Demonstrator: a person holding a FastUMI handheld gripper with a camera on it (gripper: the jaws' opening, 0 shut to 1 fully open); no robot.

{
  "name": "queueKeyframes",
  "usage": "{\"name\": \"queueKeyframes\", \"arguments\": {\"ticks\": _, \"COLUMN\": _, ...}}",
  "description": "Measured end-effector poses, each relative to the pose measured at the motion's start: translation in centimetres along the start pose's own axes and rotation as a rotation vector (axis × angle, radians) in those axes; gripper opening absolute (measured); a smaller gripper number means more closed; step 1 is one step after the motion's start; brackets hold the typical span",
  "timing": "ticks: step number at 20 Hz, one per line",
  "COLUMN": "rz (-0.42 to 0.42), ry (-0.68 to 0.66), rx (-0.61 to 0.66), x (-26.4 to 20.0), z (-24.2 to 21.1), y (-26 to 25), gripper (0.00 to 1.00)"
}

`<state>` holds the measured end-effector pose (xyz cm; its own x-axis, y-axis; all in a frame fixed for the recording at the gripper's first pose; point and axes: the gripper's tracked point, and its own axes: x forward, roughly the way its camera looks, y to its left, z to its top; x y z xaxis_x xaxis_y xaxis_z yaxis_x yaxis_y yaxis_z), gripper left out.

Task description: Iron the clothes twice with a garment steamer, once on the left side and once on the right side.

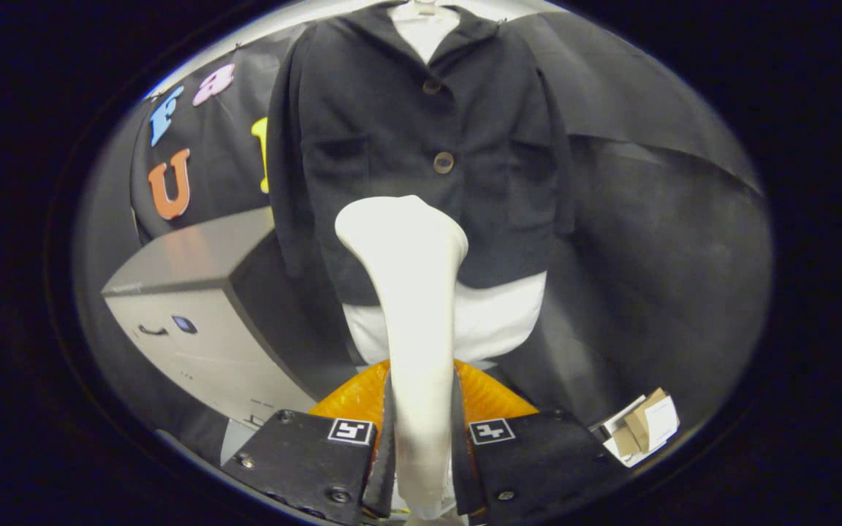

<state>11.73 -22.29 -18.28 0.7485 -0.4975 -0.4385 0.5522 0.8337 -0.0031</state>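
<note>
Jaws clamp the steamer (412, 292); its head faces the jacket (421, 146).

A white steamer (410, 307) stands upright, its flared head just before the jacket (421, 153). The dark, buttoned jacket hangs over a white garment.

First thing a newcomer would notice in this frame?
The cream plastic garment steamer, clamped between the fingers of the gripper, its wide head raised toward the clothes. Beyond it hangs a dark buttoned jacket over a white shirt; an orange ribbed base sits just ahead of the fingers.
</note>
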Motion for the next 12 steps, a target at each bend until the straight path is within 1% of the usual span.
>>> {"name": "queueKeyframes", "arguments": {"ticks": 3, "rz": -0.024, "ry": -0.129, "rx": 0.040, "x": -3.4, "z": 6.0, "y": -1.9, "gripper": 0.35}}
{"name": "queueKeyframes", "arguments": {"ticks": 6, "rz": -0.024, "ry": -0.275, "rx": 0.077, "x": -5.9, "z": 13.1, "y": -4.4, "gripper": 0.35}}
{"name": "queueKeyframes", "arguments": {"ticks": 7, "rz": -0.025, "ry": -0.314, "rx": 0.087, "x": -6.2, "z": 15.2, "y": -5.1, "gripper": 0.35}}
{"name": "queueKeyframes", "arguments": {"ticks": 9, "rz": -0.003, "ry": -0.401, "rx": 0.096, "x": -6.5, "z": 19.7, "y": -6.3, "gripper": 0.35}}
{"name": "queueKeyframes", "arguments": {"ticks": 12, "rz": 0.022, "ry": -0.508, "rx": 0.075, "x": -6.7, "z": 25.5, "y": -7.7, "gripper": 0.35}}
